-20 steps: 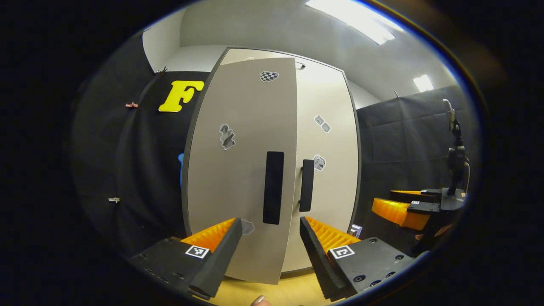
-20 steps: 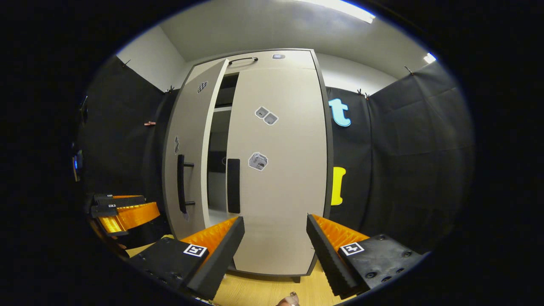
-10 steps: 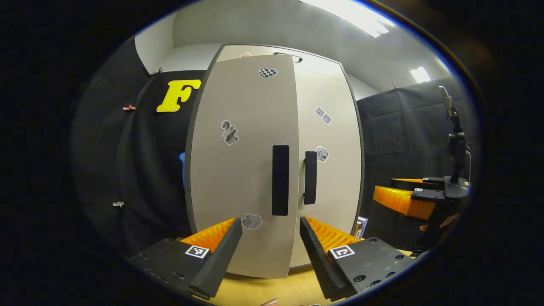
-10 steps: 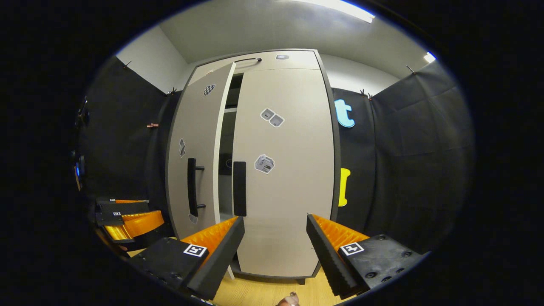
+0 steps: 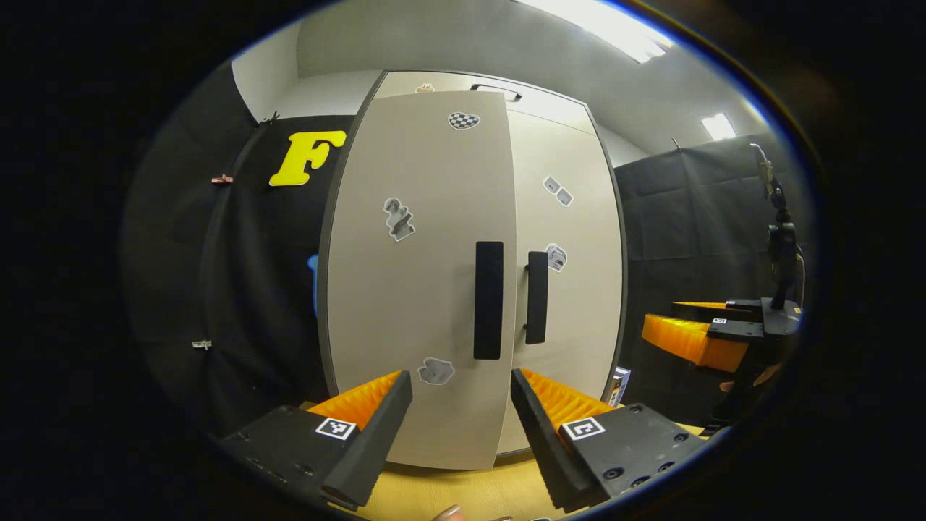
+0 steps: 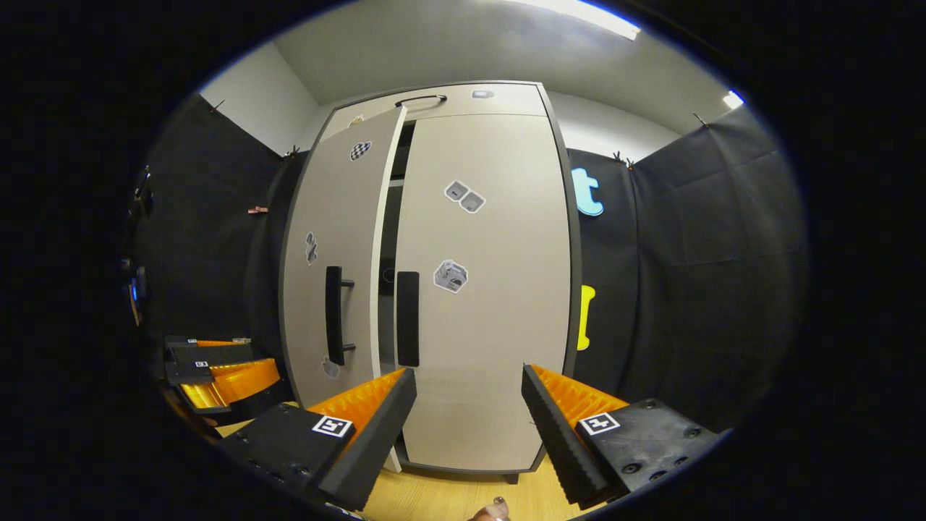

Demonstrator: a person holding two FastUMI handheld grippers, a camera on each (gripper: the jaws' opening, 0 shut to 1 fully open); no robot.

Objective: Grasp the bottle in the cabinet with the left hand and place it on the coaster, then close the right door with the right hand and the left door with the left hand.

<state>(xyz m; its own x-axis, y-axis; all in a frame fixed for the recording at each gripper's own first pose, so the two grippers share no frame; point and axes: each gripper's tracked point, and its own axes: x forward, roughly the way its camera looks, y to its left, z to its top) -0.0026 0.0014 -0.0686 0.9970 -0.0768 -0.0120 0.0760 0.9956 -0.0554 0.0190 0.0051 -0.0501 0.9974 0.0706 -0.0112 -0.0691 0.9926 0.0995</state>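
The tall grey cabinet stands straight ahead. Its right door [image 6: 485, 289] is flush with the frame, its black handle [image 6: 407, 318] upright. The left door [image 6: 336, 253] stands slightly ajar, leaving a narrow dark gap [image 6: 387, 275]. In the left gripper view the left door [image 5: 419, 275] and its handle [image 5: 488, 300] sit just in front of my left gripper [image 5: 461, 427], which is open and holds nothing. My right gripper [image 6: 469, 427] is open and empty too, a short way back from the right door. The cabinet's inside is hidden, so I cannot see the bottle or the coaster.
A light wooden tabletop [image 5: 463, 496] runs under the cabinet. A small labelled object [image 5: 617, 386] stands by the cabinet's lower right corner. A black stand [image 5: 780, 246] rises at the far right. Black cloth walls close in on both sides.
The left door has swung further toward the cabinet and the dark gap has narrowed. Both grippers stay open, with the right one hardly moving.
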